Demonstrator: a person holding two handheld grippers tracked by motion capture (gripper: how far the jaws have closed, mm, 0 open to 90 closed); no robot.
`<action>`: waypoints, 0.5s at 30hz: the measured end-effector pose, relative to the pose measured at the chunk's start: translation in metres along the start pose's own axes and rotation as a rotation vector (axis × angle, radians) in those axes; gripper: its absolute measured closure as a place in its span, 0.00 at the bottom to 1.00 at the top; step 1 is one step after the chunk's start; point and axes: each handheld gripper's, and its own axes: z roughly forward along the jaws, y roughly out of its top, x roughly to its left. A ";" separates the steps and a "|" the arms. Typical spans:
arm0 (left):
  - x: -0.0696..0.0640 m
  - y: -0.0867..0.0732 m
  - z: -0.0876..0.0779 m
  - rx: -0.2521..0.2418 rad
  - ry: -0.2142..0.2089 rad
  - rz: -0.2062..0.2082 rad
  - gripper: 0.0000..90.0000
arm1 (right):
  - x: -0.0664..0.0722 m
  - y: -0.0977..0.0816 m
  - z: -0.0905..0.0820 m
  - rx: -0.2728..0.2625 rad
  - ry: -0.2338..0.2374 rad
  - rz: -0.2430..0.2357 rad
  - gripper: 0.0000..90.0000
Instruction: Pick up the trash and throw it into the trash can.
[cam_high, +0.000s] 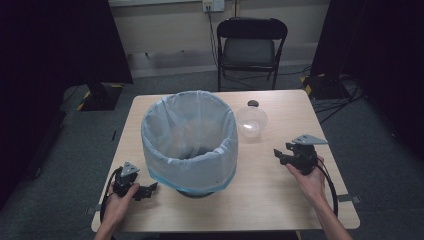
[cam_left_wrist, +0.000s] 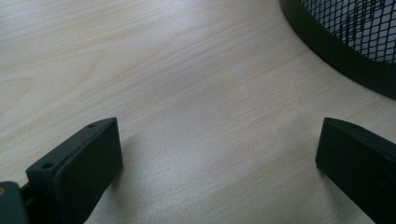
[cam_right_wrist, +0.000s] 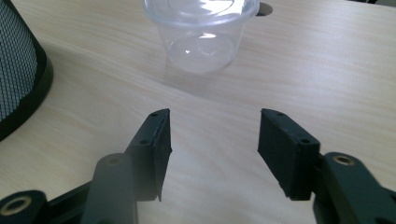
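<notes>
A black mesh bin (cam_high: 190, 145) lined with a pale blue bag stands in the middle of the wooden table (cam_high: 270, 205). To its right sits a clear plastic cup (cam_high: 251, 121), upright and empty. My right gripper (cam_high: 280, 152) hovers in front of the cup, pointing at it. In the right gripper view the cup (cam_right_wrist: 201, 28) lies ahead of my right gripper (cam_right_wrist: 214, 123), whose jaws stand apart with nothing between them. My left gripper (cam_high: 152, 189) rests by the bin's base at the front left. In the left gripper view my left gripper (cam_left_wrist: 219, 140) is wide open over bare wood.
The bin's mesh wall (cam_left_wrist: 345, 42) is close on the left gripper's right, and the mesh wall (cam_right_wrist: 18, 70) also lies left of the right gripper. A small dark disc (cam_high: 253, 103) lies behind the cup. A black folding chair (cam_high: 250, 47) stands beyond the table.
</notes>
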 end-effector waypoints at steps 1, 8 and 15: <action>0.000 0.000 0.000 0.000 0.000 0.000 0.00 | -0.001 0.012 0.004 0.023 0.009 -0.018 0.49; 0.000 0.000 0.000 0.000 0.000 0.001 0.00 | -0.007 0.045 0.027 0.036 0.033 -0.044 0.33; 0.000 0.000 0.000 0.000 0.000 0.000 0.00 | -0.015 0.071 0.052 0.065 0.049 -0.043 0.25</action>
